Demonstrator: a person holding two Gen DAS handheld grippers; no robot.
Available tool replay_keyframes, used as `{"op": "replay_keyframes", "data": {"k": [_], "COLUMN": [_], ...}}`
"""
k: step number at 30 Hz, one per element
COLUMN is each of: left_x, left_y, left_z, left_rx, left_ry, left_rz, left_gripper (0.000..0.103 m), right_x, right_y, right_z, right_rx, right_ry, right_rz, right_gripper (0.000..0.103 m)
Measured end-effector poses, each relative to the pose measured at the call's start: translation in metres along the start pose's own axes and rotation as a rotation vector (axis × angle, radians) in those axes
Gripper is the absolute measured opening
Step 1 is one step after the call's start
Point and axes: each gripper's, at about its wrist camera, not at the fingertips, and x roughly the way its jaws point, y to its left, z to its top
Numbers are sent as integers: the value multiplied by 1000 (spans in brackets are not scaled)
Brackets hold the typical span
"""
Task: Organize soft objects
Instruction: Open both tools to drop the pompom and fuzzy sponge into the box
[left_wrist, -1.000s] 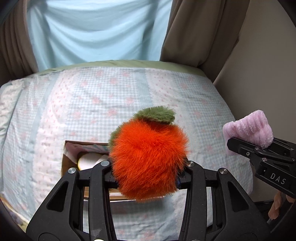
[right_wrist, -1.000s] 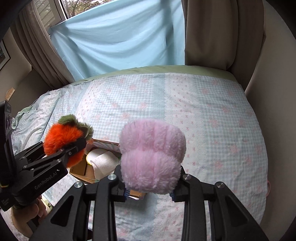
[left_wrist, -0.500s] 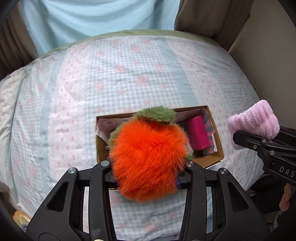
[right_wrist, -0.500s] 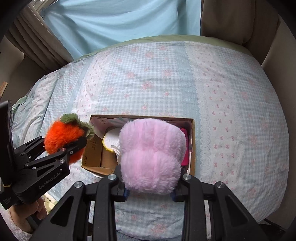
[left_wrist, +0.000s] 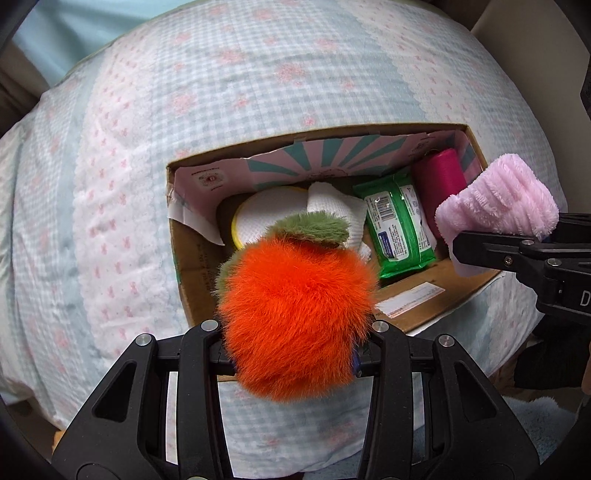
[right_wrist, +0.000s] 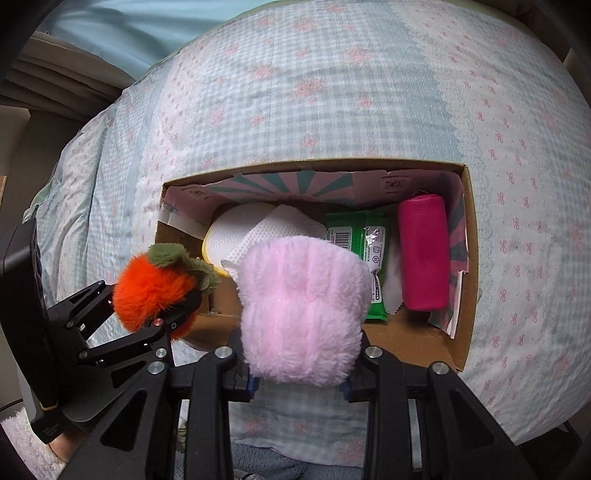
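Hovering over the cardboard box (left_wrist: 207, 280), both tongs loaded. Left gripper (left_wrist: 291, 350) closed tight on the orange fuzzy plush (left_wrist: 295, 295), jaws sunk into the fur; right gripper (right_wrist: 299, 373) likewise clamped on the pink fluffy plush (right_wrist: 303, 310). Both toys sit above the box's near edge, not yet inside. Box rests on the checked bedspread (right_wrist: 332, 92) and already holds a white cloth (right_wrist: 258, 232), green wipes pack (left_wrist: 397, 225) and magenta roll (right_wrist: 423, 254).

Risks, as I judge them: the tongs are close together, so they could bump when lowering. Fur may cling to the pads, so a toy might not drop clean. Free floor space looks small, so a plush dropped near the rim could roll out onto the bed.

Hidden: fingertips buried in fur in both views; box floor under the plushes blocked; yellow-rimmed item (left_wrist: 236, 232) under the cloth unclear; wipes label unreadable.
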Motion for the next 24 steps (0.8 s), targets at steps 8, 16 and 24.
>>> {"op": "replay_keyframes", "data": {"k": [8, 16, 24], "left_x": [19, 18, -2], "left_y": [-8, -4, -8], "left_z": [8, 6, -2], "left_rx": [72, 48, 32], "left_ry": [29, 29, -21], "left_rz": [46, 16, 5], "left_gripper": [103, 103, 103], "right_x": [20, 4, -23], "right_y": [-21, -30, -24], "right_z": [8, 4, -10], "right_rx": [160, 178, 150], "right_ry": [49, 7, -52], "right_rz": [55, -14, -40], "right_gripper": [94, 103, 103]}}
